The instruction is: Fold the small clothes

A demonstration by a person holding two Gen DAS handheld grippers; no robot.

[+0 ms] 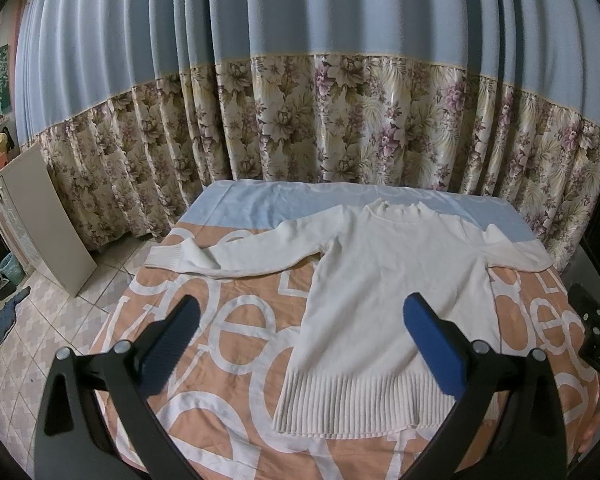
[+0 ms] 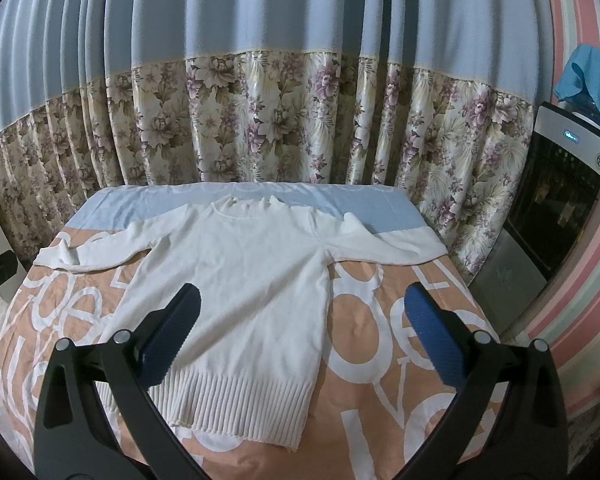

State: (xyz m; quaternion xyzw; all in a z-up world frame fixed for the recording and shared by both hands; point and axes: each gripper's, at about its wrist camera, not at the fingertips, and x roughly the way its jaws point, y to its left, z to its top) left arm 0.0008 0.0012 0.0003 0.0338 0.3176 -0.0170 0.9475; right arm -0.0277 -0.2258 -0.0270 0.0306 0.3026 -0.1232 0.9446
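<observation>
Left wrist view: the left gripper (image 1: 300, 328) hangs with its jaws spread wide and nothing between them, its blue-padded fingers (image 1: 434, 344) framing the lower half of a white sweater (image 1: 380, 292). Its left finger is over bare bedcover, its right finger over the sweater's right flank near the ribbed hem (image 1: 364, 404). At the right edge a bit of the right gripper (image 1: 598, 340) shows, black, with the letters "DAS" on it.

From the right wrist view, the right gripper (image 2: 302, 328) is likewise spread apart and empty, above the sweater without touching it; one finger is over the sweater's body, the other over the bedcover to its right.

The sweater lies flat, front up, on a bed (image 1: 228, 332) covered in peach cloth with big white letters and a pale blue band at the far end. Its collar (image 2: 246, 206) points away from the cameras, and both sleeves are stretched outward.

Behind the bed hangs a curtain (image 2: 260, 80), blue above and floral below. A black water dispenser (image 2: 556, 184) stands at right.
</observation>
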